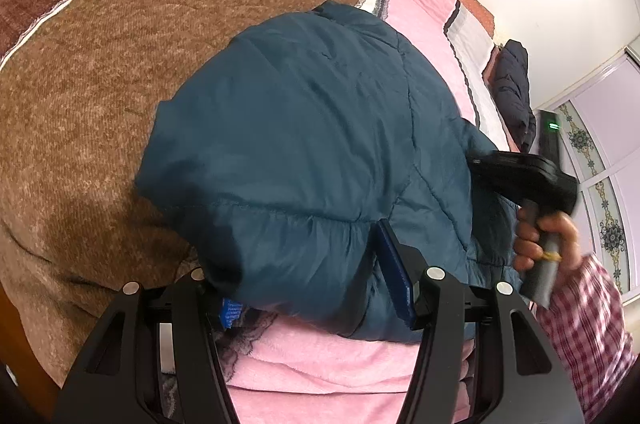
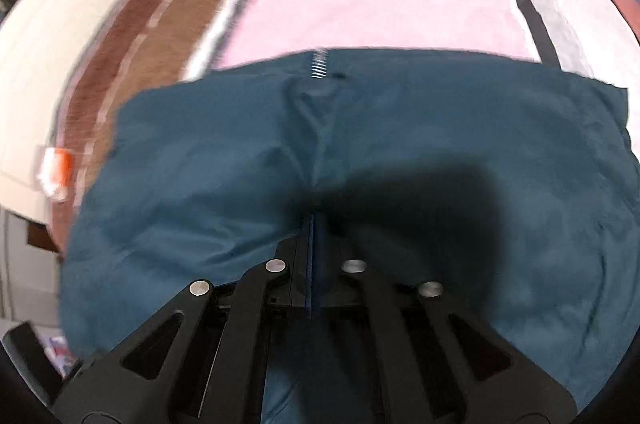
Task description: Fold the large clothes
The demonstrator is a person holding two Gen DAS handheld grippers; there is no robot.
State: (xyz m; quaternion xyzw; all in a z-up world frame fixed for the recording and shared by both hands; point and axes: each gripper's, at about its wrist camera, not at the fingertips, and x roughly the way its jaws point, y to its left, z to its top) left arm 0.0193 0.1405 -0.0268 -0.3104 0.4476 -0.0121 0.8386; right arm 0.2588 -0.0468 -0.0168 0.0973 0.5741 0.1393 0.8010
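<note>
Both wrist views look down close, sharing the jacket [image 1: 312, 128]

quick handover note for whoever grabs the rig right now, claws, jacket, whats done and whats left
Left claw: jaws part open around a thick bunched edge of the teal jacket; whether the pads press it is unclear.
Right claw: shut, above the jacket near its zipper; no cloth visibly caught. The person's hand holds its grip.
Jacket lies in a compact bundle across the pink blanket and brown blanket.
Done: appears folded over at least once.
Left: probably finish the fold and flatten it.
</note>
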